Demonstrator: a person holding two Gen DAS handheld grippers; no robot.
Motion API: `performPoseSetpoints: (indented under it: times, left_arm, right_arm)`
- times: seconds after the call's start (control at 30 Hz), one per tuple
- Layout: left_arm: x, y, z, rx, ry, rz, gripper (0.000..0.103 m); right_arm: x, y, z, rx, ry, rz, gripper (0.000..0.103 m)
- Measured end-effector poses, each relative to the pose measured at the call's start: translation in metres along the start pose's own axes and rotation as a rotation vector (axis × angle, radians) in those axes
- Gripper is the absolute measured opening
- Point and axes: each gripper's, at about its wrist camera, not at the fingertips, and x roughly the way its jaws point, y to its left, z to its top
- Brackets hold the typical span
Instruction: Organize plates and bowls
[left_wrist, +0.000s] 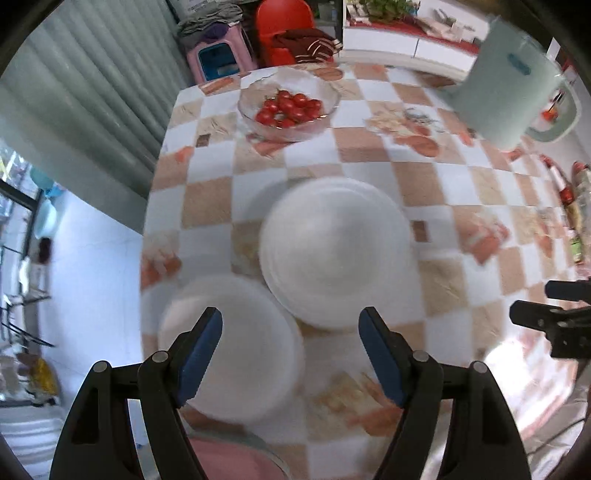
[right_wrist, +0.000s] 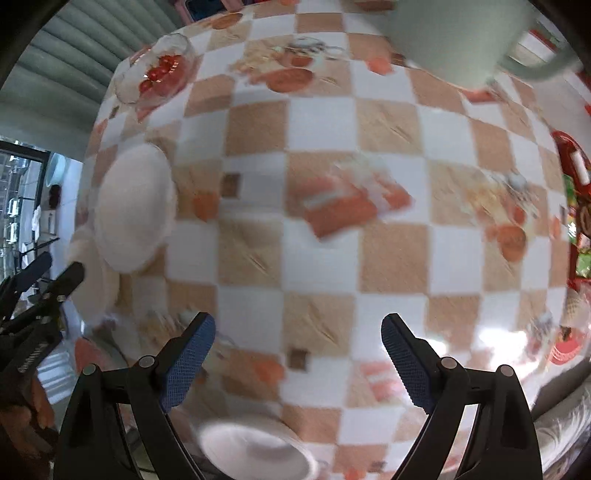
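Overhead, left gripper (left_wrist: 290, 325) jaws spread above white plates (left_wrist: 334, 251).

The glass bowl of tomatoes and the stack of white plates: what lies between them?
Nothing: the left wrist view shows only bare checkered tablecloth between the glass bowl and the plate stack.
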Motion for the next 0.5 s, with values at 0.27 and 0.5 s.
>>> performPoseSetpoints:
  times: [0.27, 0.5]
  left_arm:
    - [0.036, 0.007, 0.039, 0.078, 0.016, 0.049, 0.079]
    - [0.069, 0.014, 0.057, 0.107, 0.072, 0.069, 0.079]
  right_arm:
    - [0.028, 0.048, 0.041, -0.033, 0.001, 0.0, 0.092]
    - [0.056, 0.057, 0.062, 0.0, 0.026, -0.007, 0.092]
